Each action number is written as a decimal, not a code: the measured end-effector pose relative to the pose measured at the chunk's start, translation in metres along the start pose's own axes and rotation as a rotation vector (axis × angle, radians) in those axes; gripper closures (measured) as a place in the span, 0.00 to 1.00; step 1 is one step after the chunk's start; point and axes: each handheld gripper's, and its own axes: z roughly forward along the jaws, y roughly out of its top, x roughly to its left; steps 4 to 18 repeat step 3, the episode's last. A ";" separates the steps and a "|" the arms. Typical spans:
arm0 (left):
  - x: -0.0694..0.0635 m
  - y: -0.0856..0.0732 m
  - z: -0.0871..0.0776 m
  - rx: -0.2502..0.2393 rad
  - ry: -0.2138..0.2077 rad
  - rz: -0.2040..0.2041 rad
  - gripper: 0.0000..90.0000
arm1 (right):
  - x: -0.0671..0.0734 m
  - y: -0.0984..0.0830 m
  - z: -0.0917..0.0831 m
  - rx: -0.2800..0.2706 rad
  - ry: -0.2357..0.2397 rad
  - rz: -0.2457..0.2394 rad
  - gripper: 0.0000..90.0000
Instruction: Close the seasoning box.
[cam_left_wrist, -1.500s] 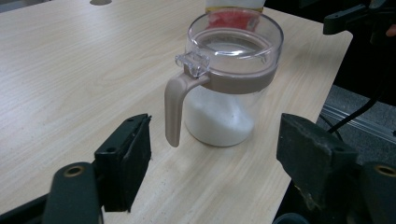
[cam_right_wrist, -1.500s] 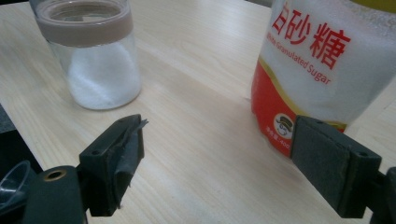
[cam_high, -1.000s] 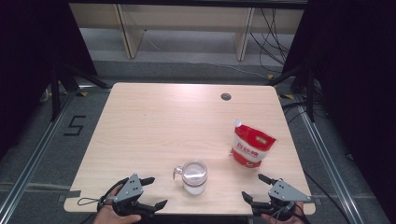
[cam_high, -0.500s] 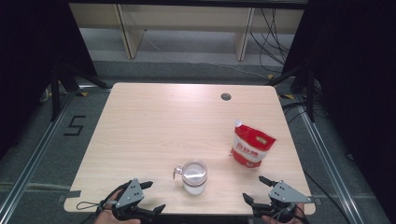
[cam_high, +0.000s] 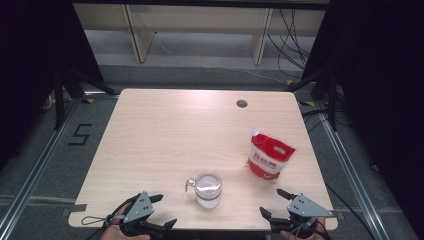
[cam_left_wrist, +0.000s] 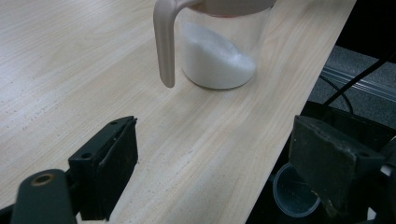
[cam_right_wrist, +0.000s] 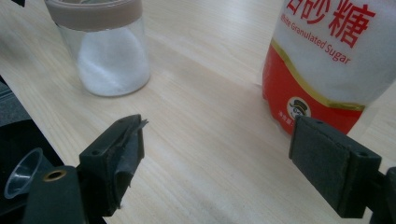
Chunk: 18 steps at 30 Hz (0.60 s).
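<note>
Sugar fills the lower part of a clear glass jar (cam_high: 208, 189) with a beige lid and side handle, standing near the middle of the desk's (cam_high: 165, 135) near edge. A red-and-white sugar bag (cam_high: 269, 156) stands upright closer to the right edge, well apart from the jar. The left tool (cam_high: 159, 212) sits at the near-left part of the desk, jaws spread wide, holding nothing. The right tool (cam_high: 272, 204) sits at the near-right, jaws likewise apart and empty.
</note>
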 end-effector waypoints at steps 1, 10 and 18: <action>-0.001 0.000 0.001 -0.008 -0.004 -0.014 0.17 | 0.000 0.000 0.000 0.000 0.000 0.001 0.21; -0.002 0.000 0.001 -0.013 -0.010 -0.021 0.17 | 0.000 0.000 0.001 -0.002 0.009 0.009 0.21; -0.002 0.000 0.001 -0.013 -0.010 -0.021 0.17 | 0.000 0.000 0.001 -0.002 0.009 0.009 0.21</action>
